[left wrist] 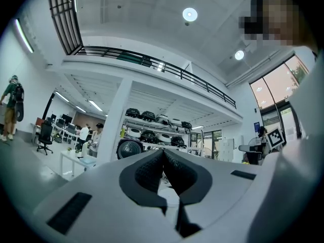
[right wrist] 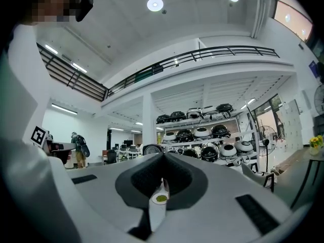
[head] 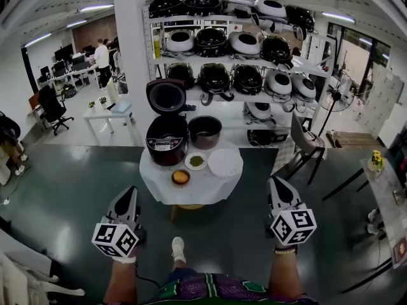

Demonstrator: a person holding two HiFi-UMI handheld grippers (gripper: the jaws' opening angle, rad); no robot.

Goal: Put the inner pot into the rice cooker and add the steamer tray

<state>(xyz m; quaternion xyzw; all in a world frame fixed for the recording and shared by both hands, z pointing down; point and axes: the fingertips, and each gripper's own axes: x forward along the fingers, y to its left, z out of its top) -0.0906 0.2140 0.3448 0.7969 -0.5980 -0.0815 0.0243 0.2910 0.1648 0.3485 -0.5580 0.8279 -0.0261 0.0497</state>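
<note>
2 grippers, both empty, jaws pressed together: left gripper (head: pixel 131 192), right gripper (head: pixel 275 183), low and well short of round white table (head: pixel 210 190). On it: rice cooker (head: pixel 166 142) at left, lid up; inner pot (head: pixel 205 131) just beside it on the right; white steamer tray (head: pixel 225 163) in front of pot

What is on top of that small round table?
An open rice cooker, a dark pot, a white tray, a dish of something green and a bowl. A white cloth hides the surface beneath.
</note>
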